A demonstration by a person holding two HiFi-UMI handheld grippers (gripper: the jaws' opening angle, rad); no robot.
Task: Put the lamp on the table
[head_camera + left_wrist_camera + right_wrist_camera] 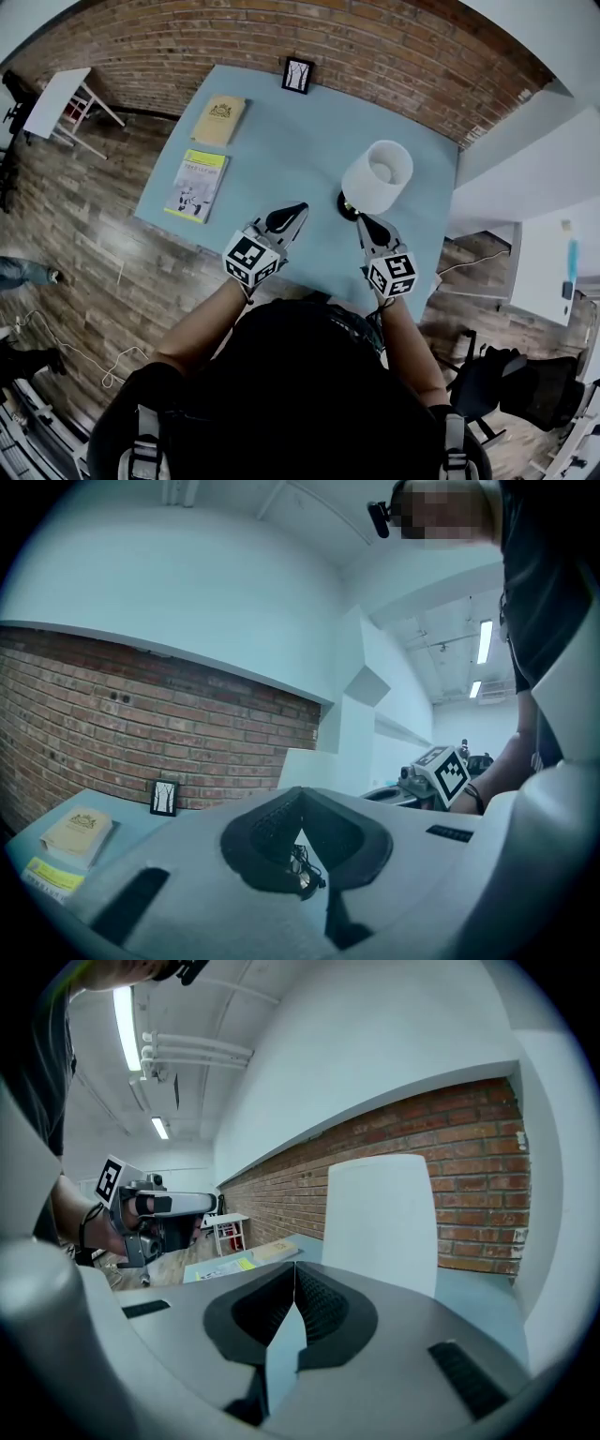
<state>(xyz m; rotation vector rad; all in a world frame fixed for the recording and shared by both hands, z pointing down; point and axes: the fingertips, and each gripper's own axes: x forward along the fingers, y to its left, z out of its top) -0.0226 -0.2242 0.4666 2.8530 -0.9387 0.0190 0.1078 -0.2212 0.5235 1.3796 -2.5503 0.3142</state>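
fig. head view with both gripper views. the table lamp with a white drum shade and dark round base (377, 176) stands upright on the pale blue rectangular table (281, 141), right of centre in the frame and near the table's lower edge. its base sits flat on the top, so the shade rises straight. judged from this, the placing is done or nearly so.

the right gripper (362, 218) points at the lamp from just below it. its jaws are pressed together with nothing between them. the right gripper view shows the shade (380, 1218) beyond the tips, not in them. whether the tips touch the base cannot be told. the left gripper (300, 209), left of the lamp and apart from it, also has its jaws met at the tip and pinches nothing.

a tan hardback book (218, 119) and a yellow-green magazine (197, 185) lie flat at the table's upper left, well apart from the lamp, leaving it a bare patch. a small black picture frame (297, 75) stands at the far edge, before the red brick wall (281, 37).

containers: none proper. the shade is open at the top, and its interior shows pale. what sits inside it cannot be made out.
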